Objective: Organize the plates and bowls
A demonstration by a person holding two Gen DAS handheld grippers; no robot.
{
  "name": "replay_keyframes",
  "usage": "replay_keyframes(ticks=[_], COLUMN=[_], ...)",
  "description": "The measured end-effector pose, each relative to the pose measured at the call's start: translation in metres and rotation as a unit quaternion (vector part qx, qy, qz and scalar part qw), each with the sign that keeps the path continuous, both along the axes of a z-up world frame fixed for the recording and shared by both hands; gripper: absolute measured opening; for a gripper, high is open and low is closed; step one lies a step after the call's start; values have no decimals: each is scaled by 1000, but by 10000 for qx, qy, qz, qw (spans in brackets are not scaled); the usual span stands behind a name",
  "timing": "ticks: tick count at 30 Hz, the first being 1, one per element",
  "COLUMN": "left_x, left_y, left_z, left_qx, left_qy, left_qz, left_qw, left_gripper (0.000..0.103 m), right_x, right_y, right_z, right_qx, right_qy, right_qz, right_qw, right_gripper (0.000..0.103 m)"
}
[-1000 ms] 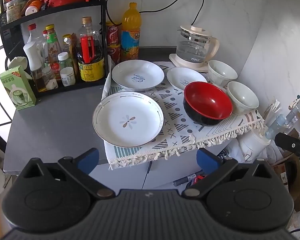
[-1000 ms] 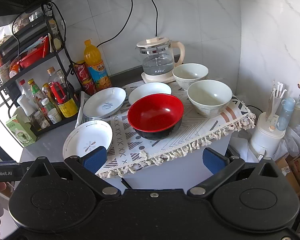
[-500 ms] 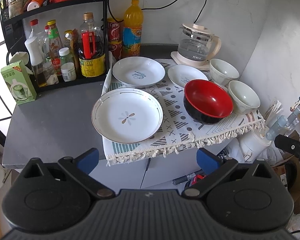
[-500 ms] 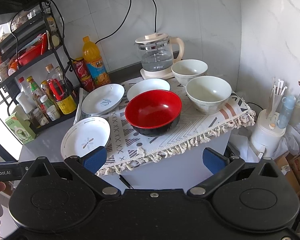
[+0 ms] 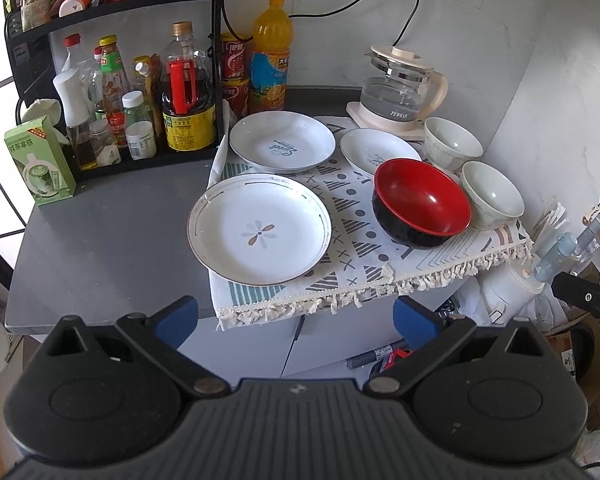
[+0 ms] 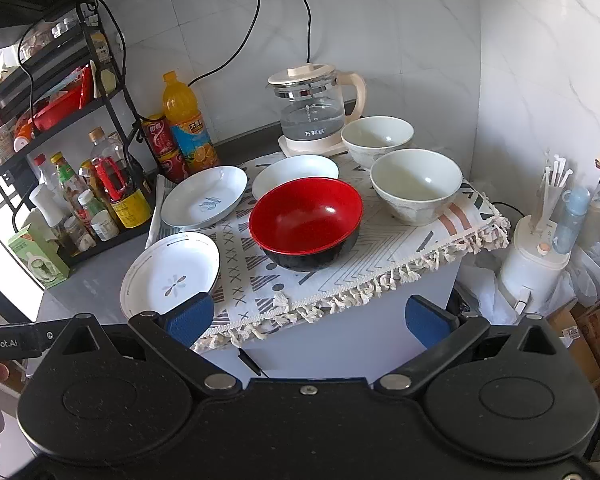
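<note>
Crockery is spread over a patterned, fringed cloth on the grey table: three shallow white ceramic plates and three bowls. The flower-marked white plate lies nearest, at the cloth's left edge; the blue-lettered white plate and a smaller white plate lie farther back. The red-lined black bowl sits mid-cloth, with two pale ceramic bowls, near and far, to its right beside a glass kettle.

Plates and pale bowls look stiff, glazed, slippery and breakable, so they probably want a firm pinch on the rim. The red bowl looks lighter, perhaps lacquered plastic; its rim also seems the place to grip.

Both the left tongs and the right tongs are spread wide and hold nothing. Each hovers off the table's near edge, well apart from the dishes; the left faces the flower plate, the right the red bowl.
</note>
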State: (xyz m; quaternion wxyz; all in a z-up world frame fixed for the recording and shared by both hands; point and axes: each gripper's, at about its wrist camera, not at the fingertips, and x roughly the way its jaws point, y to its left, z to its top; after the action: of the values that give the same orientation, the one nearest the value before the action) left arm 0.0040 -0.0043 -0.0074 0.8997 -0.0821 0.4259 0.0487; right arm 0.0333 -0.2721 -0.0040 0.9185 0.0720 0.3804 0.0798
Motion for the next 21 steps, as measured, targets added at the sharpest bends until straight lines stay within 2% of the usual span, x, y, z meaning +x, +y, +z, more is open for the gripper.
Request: replay_keyframes(ticks=[21], left_x=[3], left_y=[-22], left_z=[9], left_qx=[65], left_qy=[-137], left_qz=[-12], left_qw=[9999], left_gripper=[103], right_x=[5], right_y=[-21], right_z=[0], right_qx=[-42], right_qy=[-62], right_qz=[-20], right_qw=[10000], right_gripper=[103])
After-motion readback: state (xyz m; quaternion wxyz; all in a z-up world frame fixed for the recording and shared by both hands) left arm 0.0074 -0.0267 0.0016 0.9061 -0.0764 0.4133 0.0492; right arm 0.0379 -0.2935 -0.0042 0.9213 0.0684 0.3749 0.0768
